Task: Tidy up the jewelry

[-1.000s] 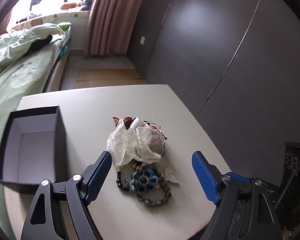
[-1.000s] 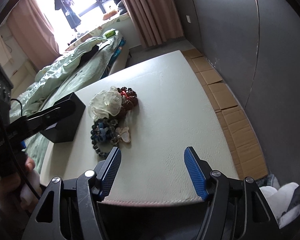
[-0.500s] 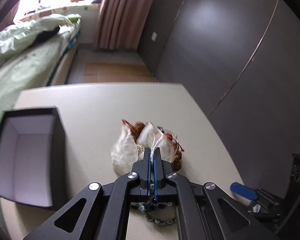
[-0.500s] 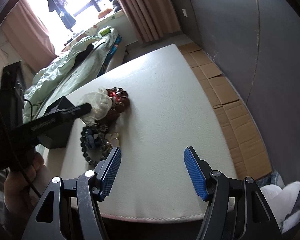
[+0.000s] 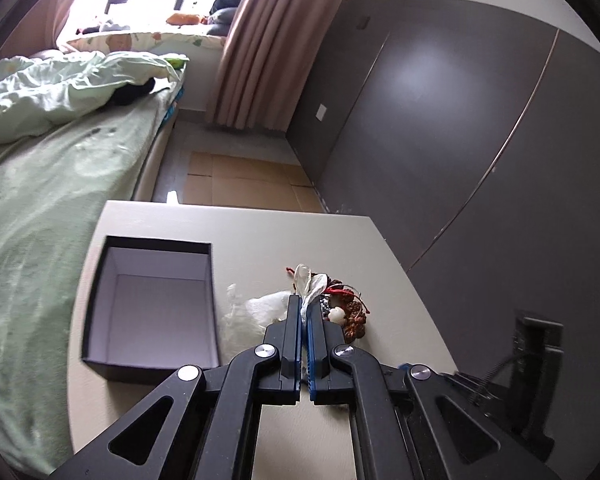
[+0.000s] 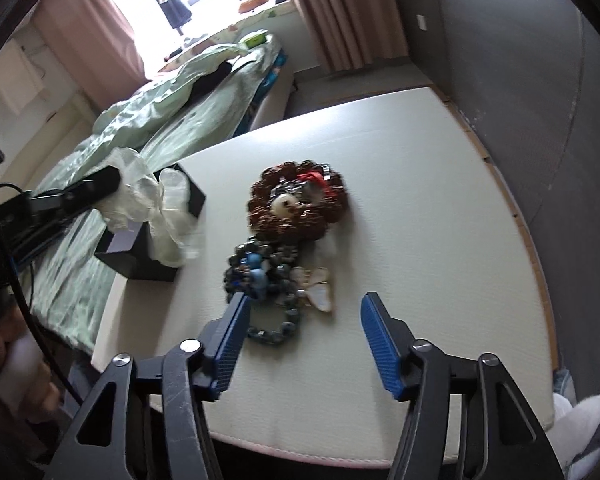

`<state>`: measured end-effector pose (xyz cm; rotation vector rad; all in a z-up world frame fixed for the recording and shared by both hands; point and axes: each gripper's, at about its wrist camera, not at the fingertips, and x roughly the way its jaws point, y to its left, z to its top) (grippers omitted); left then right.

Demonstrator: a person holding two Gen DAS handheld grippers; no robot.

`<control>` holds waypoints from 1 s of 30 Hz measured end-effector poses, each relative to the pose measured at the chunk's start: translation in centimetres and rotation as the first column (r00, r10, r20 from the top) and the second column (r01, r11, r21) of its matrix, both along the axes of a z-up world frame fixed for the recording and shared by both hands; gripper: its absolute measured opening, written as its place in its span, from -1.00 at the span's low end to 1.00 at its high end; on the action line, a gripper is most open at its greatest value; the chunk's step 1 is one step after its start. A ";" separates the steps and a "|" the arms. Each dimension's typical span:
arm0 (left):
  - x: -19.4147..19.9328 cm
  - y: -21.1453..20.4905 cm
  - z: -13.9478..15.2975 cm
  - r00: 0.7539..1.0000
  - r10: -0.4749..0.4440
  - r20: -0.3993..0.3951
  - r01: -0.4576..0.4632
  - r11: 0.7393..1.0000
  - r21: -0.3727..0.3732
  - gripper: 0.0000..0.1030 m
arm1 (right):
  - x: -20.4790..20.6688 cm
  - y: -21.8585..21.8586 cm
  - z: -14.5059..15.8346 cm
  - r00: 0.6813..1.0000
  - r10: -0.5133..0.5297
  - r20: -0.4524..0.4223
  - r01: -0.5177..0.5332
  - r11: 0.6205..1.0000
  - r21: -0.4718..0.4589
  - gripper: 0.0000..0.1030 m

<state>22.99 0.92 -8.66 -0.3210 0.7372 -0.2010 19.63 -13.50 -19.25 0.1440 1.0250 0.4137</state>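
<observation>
My left gripper (image 5: 304,304) is shut on a crumpled white plastic bag (image 5: 308,280) and holds it lifted off the table; from the right wrist view the bag (image 6: 148,196) hangs over the open black box (image 6: 140,256). The box (image 5: 152,304) is empty, with a pale lining. A brown beaded bracelet with red cord (image 6: 296,204) lies uncovered on the white table (image 6: 420,200), also seen in the left wrist view (image 5: 348,312). In front of it lie a dark blue bead bracelet (image 6: 260,276) and a white butterfly pendant (image 6: 320,292). My right gripper (image 6: 304,320) is open just above these.
A bed with green bedding (image 5: 40,200) runs along the table's left side. A dark grey wardrobe wall (image 5: 480,140) stands to the right. Cardboard sheets (image 5: 240,180) cover the floor beyond the table. A window with pink curtains (image 5: 260,40) is at the back.
My left gripper closed on the white bag and lifted it left toward the box, uncovering the brown bracelet. My right gripper moved forward to the blue bracelet and pendant.
</observation>
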 end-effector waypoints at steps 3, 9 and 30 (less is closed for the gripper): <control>-1.0 1.0 0.5 1.000 0.005 0.008 -0.004 1.000 -0.005 -0.97 | 0.2 1.1 -0.2 0.999 0.032 -0.009 -0.032 0.999 -0.025 -0.05; -2.5 3.1 0.6 1.000 0.024 0.018 -0.024 0.999 -0.025 -0.97 | 0.6 2.4 -1.8 0.996 0.027 -0.083 -0.035 0.994 -0.100 -0.34; -4.7 7.0 1.1 0.997 0.063 0.037 -0.060 0.996 -0.073 -0.97 | -0.2 3.4 1.3 0.999 0.028 -0.029 -0.032 0.990 -0.141 -0.81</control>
